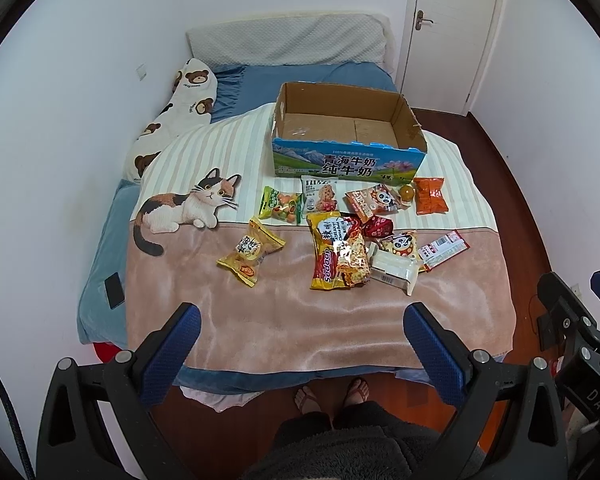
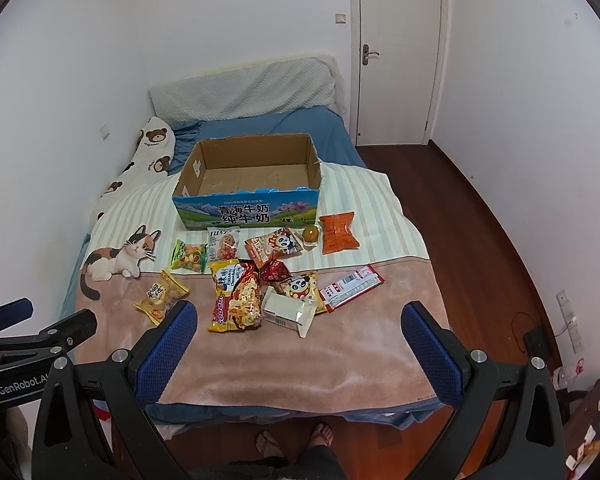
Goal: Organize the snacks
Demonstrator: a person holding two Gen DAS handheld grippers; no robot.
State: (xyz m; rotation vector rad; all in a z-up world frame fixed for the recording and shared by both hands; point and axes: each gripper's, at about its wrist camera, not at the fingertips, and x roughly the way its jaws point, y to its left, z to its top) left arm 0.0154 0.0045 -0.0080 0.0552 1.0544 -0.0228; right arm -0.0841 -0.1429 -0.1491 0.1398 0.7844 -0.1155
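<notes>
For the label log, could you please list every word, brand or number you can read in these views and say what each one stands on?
"青海牛奶 纯牛奶": front of the cardboard box.
"Sedaap": yellow noodle packet.
"GenRobot.AI", cut off at the frame edge: body of the left tool, seen from the right wrist.
"DAS": body of the right tool, seen from the left wrist.
Small line atop the box front, other snack wrappers, white packet's barcode: too small or blurred.

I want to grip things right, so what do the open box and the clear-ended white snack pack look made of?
The box looks like corrugated cardboard: brown matte inside, glossy printed outer face, ragged torn rim. The white pack seems to be thin plastic film, glossy with a crinkled transparent end.
</notes>
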